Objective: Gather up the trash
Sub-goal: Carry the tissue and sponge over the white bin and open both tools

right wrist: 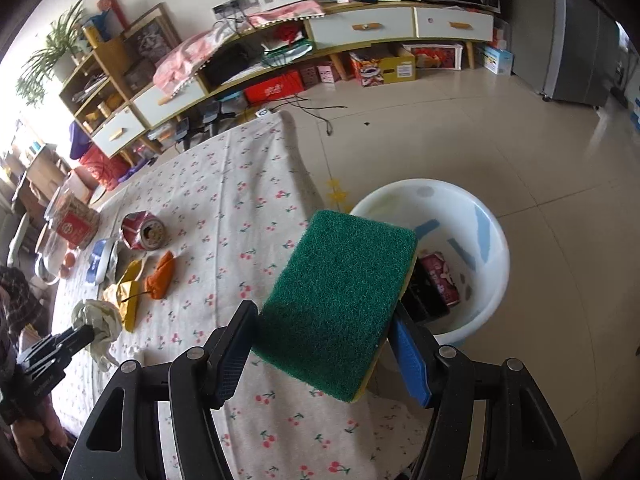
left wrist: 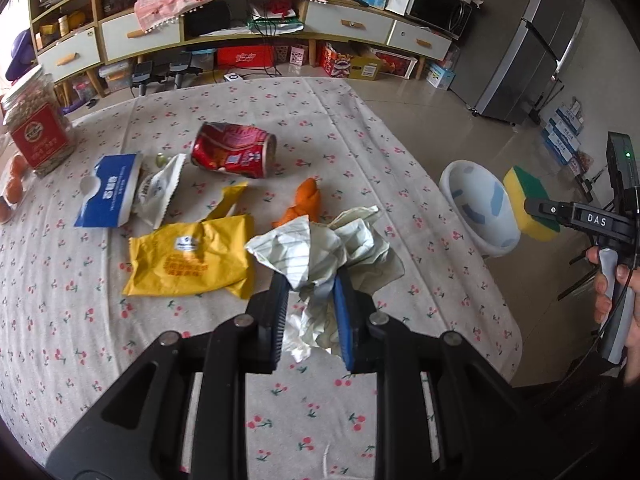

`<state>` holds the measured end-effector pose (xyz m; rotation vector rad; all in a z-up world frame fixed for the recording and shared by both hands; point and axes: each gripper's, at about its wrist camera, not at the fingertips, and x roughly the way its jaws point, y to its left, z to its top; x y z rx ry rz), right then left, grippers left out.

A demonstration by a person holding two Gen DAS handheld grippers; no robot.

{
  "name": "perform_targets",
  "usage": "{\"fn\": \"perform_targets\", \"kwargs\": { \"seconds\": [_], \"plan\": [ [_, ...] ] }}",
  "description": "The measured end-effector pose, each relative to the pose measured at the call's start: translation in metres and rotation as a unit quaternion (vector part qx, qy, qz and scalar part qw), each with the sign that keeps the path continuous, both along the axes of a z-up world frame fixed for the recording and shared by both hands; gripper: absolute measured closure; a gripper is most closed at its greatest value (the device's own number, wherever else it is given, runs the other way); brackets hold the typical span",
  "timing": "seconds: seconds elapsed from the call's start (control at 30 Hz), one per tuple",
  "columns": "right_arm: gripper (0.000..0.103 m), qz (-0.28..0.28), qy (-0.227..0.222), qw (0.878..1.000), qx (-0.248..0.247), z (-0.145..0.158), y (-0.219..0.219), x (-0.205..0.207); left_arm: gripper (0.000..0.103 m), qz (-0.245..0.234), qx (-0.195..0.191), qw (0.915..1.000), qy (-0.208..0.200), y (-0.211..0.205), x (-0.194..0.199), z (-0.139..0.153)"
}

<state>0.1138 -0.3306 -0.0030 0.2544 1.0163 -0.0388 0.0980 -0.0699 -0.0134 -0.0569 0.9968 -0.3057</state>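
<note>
My left gripper [left wrist: 312, 280] is shut on a crumpled wad of lined paper [left wrist: 328, 248], held just above the cherry-print tablecloth [left wrist: 240, 380]. My right gripper [right wrist: 324, 320] is shut on a green and yellow sponge [right wrist: 340, 300], carried past the table's right edge beside the white bin [right wrist: 480, 280] on the floor. The bin holds a pink wrapper [right wrist: 440, 280]. Still on the cloth lie a crushed red can [left wrist: 234, 150], a yellow pouch [left wrist: 192, 260], an orange scrap [left wrist: 306, 202], a blue and white box [left wrist: 110, 190] and a white wrapper [left wrist: 160, 190].
A glass jar with a red label [left wrist: 38, 128] stands at the table's far left, with orange fruit [left wrist: 14, 188] beside it. A long low cabinet [left wrist: 240, 28] lines the far wall. A grey fridge [left wrist: 532, 40] stands at the right. Tiled floor [right wrist: 440, 128] surrounds the bin.
</note>
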Motion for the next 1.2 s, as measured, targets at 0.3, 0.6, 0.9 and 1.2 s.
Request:
{"fn": "perform_targets", "kwargs": {
  "seconds": [0.3,0.6,0.9,1.2],
  "plan": [
    [0.036,-0.054,0.025,0.998,0.004,-0.022,-0.058,0.012,0.079,-0.047,-0.004,0.9989,0.003,-0.068,0.020,0.002],
    [0.025,-0.075,0.026,0.997,0.002,-0.031,-0.078,0.018,0.079,-0.079,-0.014,0.9968,0.010,-0.116,0.034,0.003],
    [0.024,-0.102,0.015,0.995,0.000,-0.017,-0.101,-0.010,0.079,-0.119,-0.023,0.9925,0.016,-0.168,0.045,0.000],
    [0.024,-0.141,0.006,0.990,0.020,-0.011,-0.125,-0.039,0.078,-0.149,-0.025,0.9883,0.019,-0.219,0.059,-0.010]
  ]
}}
